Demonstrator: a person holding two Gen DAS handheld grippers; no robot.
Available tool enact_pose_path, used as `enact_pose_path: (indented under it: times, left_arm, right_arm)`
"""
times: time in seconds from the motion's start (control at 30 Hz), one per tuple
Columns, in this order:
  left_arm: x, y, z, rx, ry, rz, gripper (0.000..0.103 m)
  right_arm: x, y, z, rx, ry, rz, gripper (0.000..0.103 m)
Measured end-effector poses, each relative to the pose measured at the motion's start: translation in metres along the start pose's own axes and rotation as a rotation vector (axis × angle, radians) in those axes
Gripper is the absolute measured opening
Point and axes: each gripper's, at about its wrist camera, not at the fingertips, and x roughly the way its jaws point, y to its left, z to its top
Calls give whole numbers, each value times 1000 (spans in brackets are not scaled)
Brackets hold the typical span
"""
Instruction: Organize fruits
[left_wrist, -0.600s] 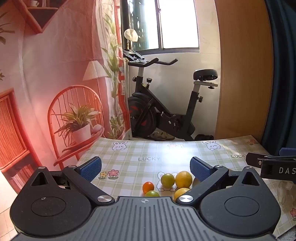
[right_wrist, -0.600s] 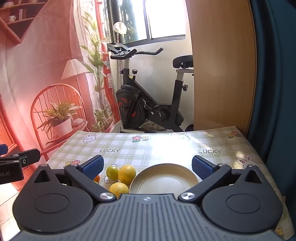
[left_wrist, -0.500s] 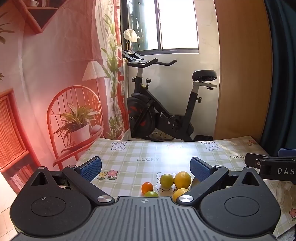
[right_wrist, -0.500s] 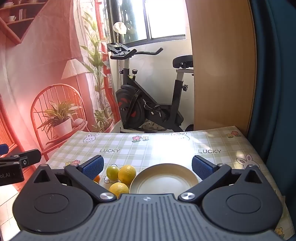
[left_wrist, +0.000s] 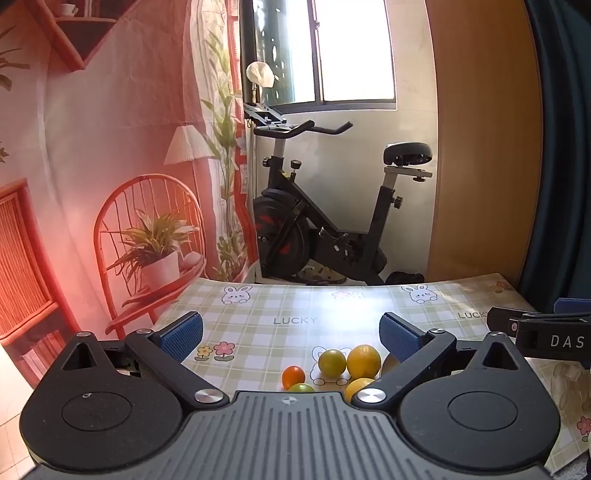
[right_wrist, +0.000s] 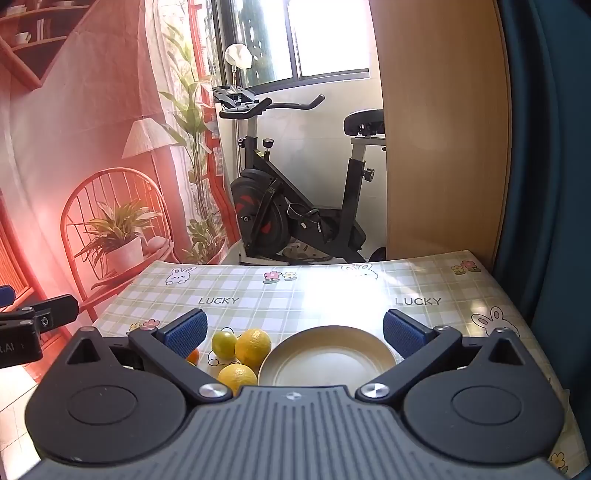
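Several citrus fruits lie together on the checked tablecloth (left_wrist: 280, 306): a small orange one (left_wrist: 293, 376), a green-yellow one (left_wrist: 332, 362), a large yellow one (left_wrist: 364, 361), a second yellow one (left_wrist: 357, 387) and a green one (left_wrist: 301, 387), half hidden by the gripper body. In the right wrist view the green-yellow fruit (right_wrist: 224, 343) and two yellow fruits (right_wrist: 253, 347) (right_wrist: 237, 376) sit just left of an empty cream plate (right_wrist: 328, 360). My left gripper (left_wrist: 291, 334) hovers open above and behind the fruits. My right gripper (right_wrist: 294, 332) hovers open above the plate, holding nothing.
The table's far edge (right_wrist: 295, 264) faces an exercise bike (left_wrist: 317, 229) under a window. A printed backdrop hangs at the left, a wooden panel (right_wrist: 443, 129) and dark curtain at the right. The right gripper's side shows in the left wrist view at the right edge (left_wrist: 546, 338).
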Motion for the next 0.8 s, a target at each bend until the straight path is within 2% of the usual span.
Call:
enact_pose_path:
  times: [0.8]
  left_arm:
    - [0,3,-3,-2,-3,-11,103]
  right_arm:
    - [0,-3,4,4,6,-2,103]
